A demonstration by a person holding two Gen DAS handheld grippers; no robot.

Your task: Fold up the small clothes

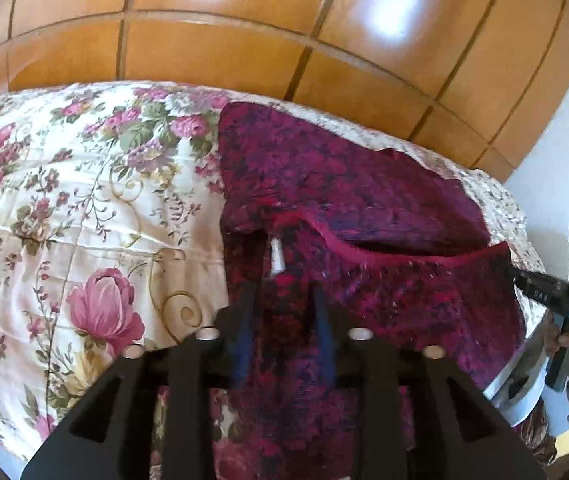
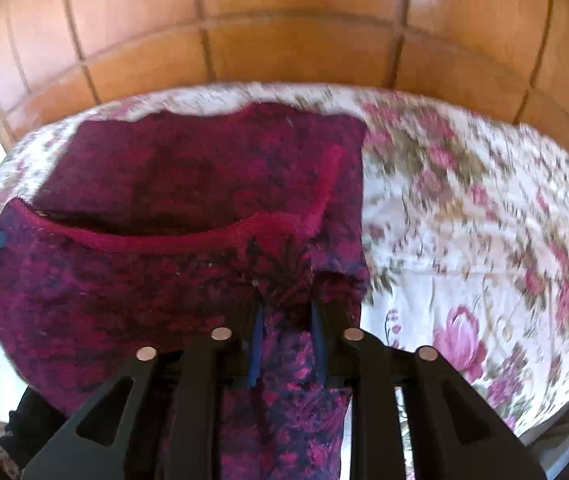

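left tongs (image 1: 284, 288) – gripping maroon garment (image 1: 364, 184) | right tongs (image 2: 284, 300) – gripping it too | floral bedspread (image 1: 84, 200) beneath

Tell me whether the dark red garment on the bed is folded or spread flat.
Partly folded: the garment's near part is lifted, its red hem arching above the layer lying on the floral bedspread.
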